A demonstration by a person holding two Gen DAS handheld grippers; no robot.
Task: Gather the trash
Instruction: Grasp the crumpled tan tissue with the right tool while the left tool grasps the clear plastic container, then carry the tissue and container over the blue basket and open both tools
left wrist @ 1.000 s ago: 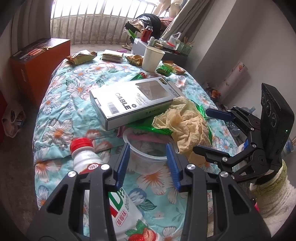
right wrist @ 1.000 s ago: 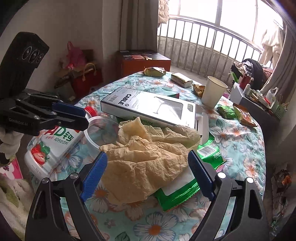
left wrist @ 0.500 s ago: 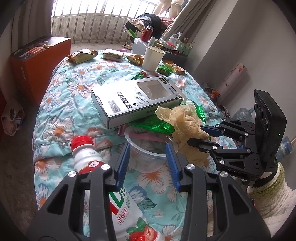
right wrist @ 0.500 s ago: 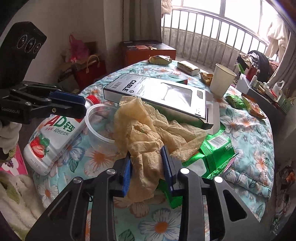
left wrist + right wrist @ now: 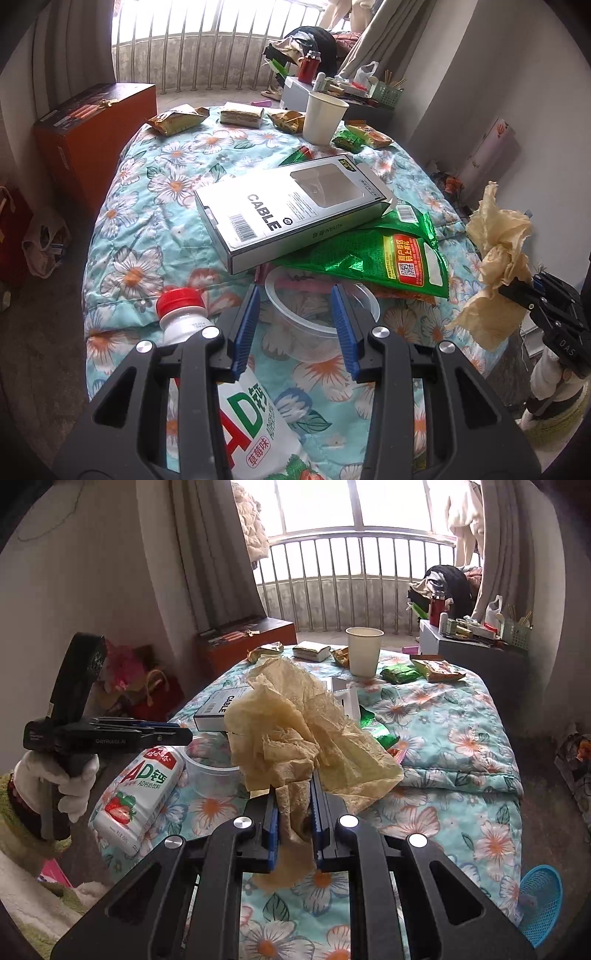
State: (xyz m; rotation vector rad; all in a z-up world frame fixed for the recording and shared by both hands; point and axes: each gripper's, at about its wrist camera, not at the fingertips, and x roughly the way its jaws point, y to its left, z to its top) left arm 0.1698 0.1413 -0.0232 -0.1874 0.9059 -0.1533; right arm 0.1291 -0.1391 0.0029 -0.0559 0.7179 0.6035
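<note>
Left wrist view: the left tongs (image 5: 293, 328) are held partly open with nothing between the blue pads, poised just above a clear round plastic bowl (image 5: 321, 317) that rests on the floral quilted cover (image 5: 147, 206) of the counter. A white plastic drink bottle with a red cap (image 5: 207, 354) lies on its side beside the bowl, its body passing under the left finger. Beyond the bowl a crinkled green foil snack bag (image 5: 373, 254) is spread flat, and a long white and grey cardboard box printed "CABLE" (image 5: 291, 210) is laid partly over it. A white paper cup (image 5: 323, 118) stands upright at the far end among several small snack packets. At the right edge, the crumpled tan paper wrapper (image 5: 495, 266) is seen lifted clear of the cover, pinched by the right tongs (image 5: 524, 291).

Right wrist view: the right tongs (image 5: 293, 812) are closed tightly on the lower part of the tan wrapper (image 5: 295, 731), which billows upward above the pads and hides part of the box. The left tongs (image 5: 162, 731) are seen in a white-gloved hand (image 5: 55, 782), above the bottle (image 5: 140, 790) and bowl (image 5: 210, 775). A blue mesh basket (image 5: 543, 904) sits on the floor at the lower right.
</note>
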